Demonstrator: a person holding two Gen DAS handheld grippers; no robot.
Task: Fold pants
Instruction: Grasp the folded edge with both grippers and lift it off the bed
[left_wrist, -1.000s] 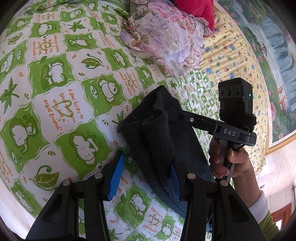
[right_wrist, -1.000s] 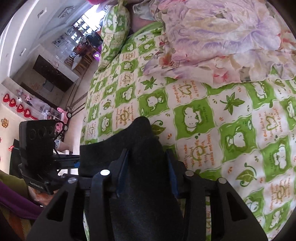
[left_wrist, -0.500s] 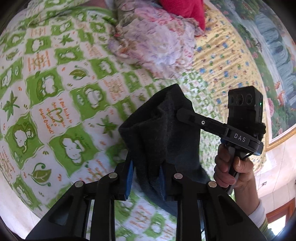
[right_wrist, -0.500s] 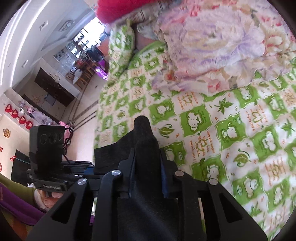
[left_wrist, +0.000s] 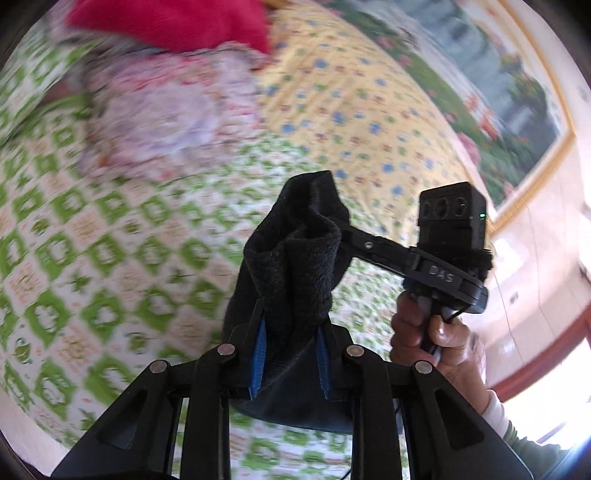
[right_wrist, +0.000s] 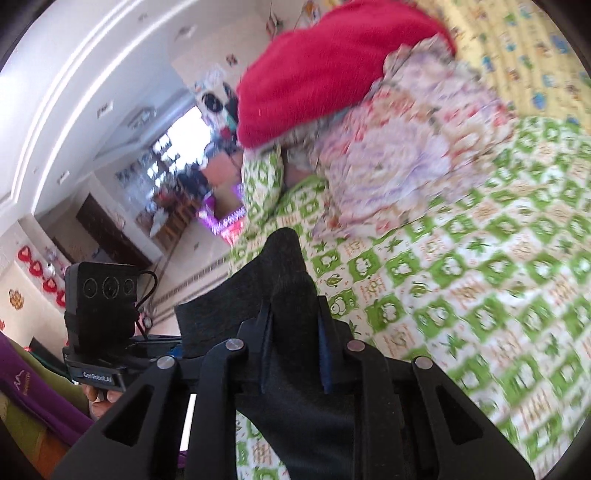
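Left gripper (left_wrist: 290, 334) clamped on a bunched fold of the dark pants (left_wrist: 295, 258), blue pads nearly together with cloth between. Right gripper (right_wrist: 293, 334) likewise closed on the same pants (right_wrist: 280, 280), fabric rising above the jaws. Pants held up between both grippers, above the green-and-white checked bedsheet (left_wrist: 103, 258). Floral quilt (right_wrist: 399, 155) and red blanket (right_wrist: 332, 62) heaped at far end. Yellow patterned sheet (left_wrist: 354, 110) at far right. Background motion-blurred.
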